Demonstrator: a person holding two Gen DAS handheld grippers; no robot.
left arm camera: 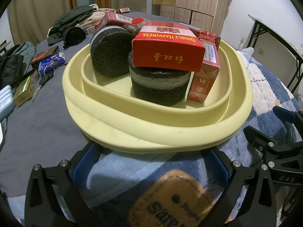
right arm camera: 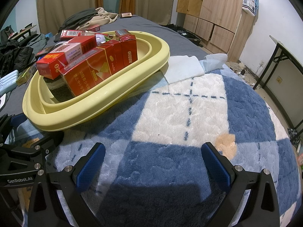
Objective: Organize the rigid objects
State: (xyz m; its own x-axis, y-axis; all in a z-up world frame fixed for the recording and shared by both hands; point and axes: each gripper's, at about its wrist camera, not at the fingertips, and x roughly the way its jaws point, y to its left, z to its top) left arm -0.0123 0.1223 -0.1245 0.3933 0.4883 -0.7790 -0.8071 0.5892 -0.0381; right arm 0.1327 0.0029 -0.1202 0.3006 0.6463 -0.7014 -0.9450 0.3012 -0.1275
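Note:
A pale yellow collapsible basin (left arm camera: 132,128) sits on the bed and holds several red cigarette boxes and two dark sponge rolls (left arm camera: 111,51). A red Double Happiness box (left arm camera: 166,51) lies on top of the nearer roll (left arm camera: 159,87). My left gripper (left arm camera: 151,162) is open, its fingers just under the basin's near rim, with nothing between them. In the right wrist view the basin (right arm camera: 106,98) is at the left with red Diamond boxes (right arm camera: 85,75) standing in it. My right gripper (right arm camera: 153,162) is open and empty over the blue and white blanket (right arm camera: 180,113).
Loose boxes (left arm camera: 22,92), keys (left arm camera: 47,71) and dark clothes (left arm camera: 72,20) lie on the grey sheet left of the basin. A white cloth (right arm camera: 183,68) lies right of the basin. A wooden wardrobe (right arm camera: 217,15) and a black-legged table (right arm camera: 284,56) stand to the right.

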